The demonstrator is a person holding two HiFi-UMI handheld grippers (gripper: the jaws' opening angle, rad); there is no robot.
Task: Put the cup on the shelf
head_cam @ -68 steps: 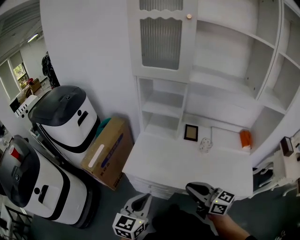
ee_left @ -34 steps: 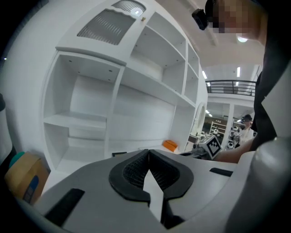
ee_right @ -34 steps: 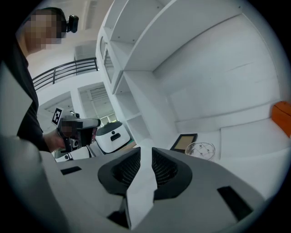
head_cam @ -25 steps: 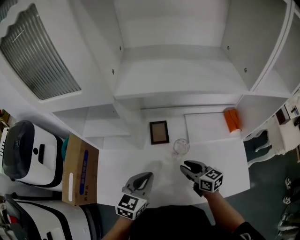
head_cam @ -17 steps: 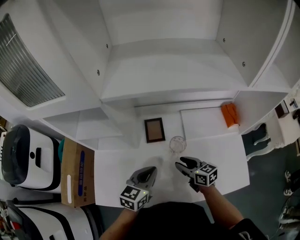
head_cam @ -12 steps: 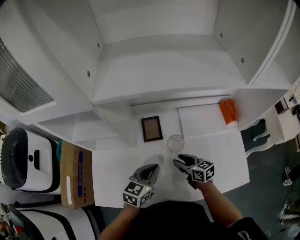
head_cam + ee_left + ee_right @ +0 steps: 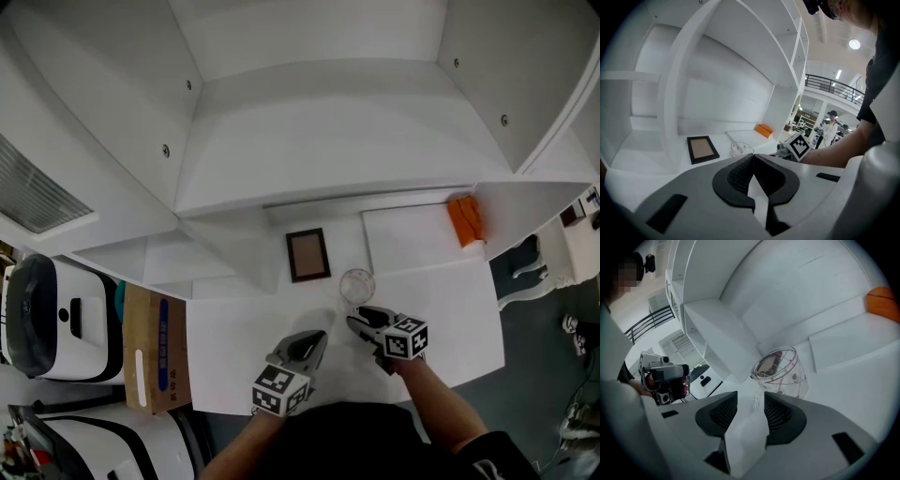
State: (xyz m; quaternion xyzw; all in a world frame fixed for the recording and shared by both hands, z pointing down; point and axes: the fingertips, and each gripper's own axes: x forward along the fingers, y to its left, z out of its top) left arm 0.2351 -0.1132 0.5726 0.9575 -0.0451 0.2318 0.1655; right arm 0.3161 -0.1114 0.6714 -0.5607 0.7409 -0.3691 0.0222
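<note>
A clear glass cup (image 7: pixel 356 284) with small red marks stands upright on the white desk (image 7: pixel 450 319), just right of a dark picture frame (image 7: pixel 307 254). My right gripper (image 7: pixel 362 321) sits right behind the cup, its jaws opening and pressing on nothing. In the right gripper view the cup (image 7: pixel 780 372) fills the space just past the fingertips, and its handle shows in the gap of the right gripper (image 7: pixel 750 404). My left gripper (image 7: pixel 310 343) hovers over the desk to the cup's near left, shut and empty. From the left gripper view the cup (image 7: pixel 740 149) is ahead of the left gripper (image 7: pixel 752 161). White shelves (image 7: pixel 328 141) rise above.
An orange object (image 7: pixel 466 218) lies at the back right of the desk on a raised white ledge (image 7: pixel 412 239). A cardboard box (image 7: pixel 150 349) and a white machine with a dark top (image 7: pixel 42 314) stand on the floor to the left. The desk's right edge drops to dark floor.
The right gripper has moved forward up to the cup and its jaws have spread apart. The left gripper has drifted slightly forward and right. The head view has shifted a little.
</note>
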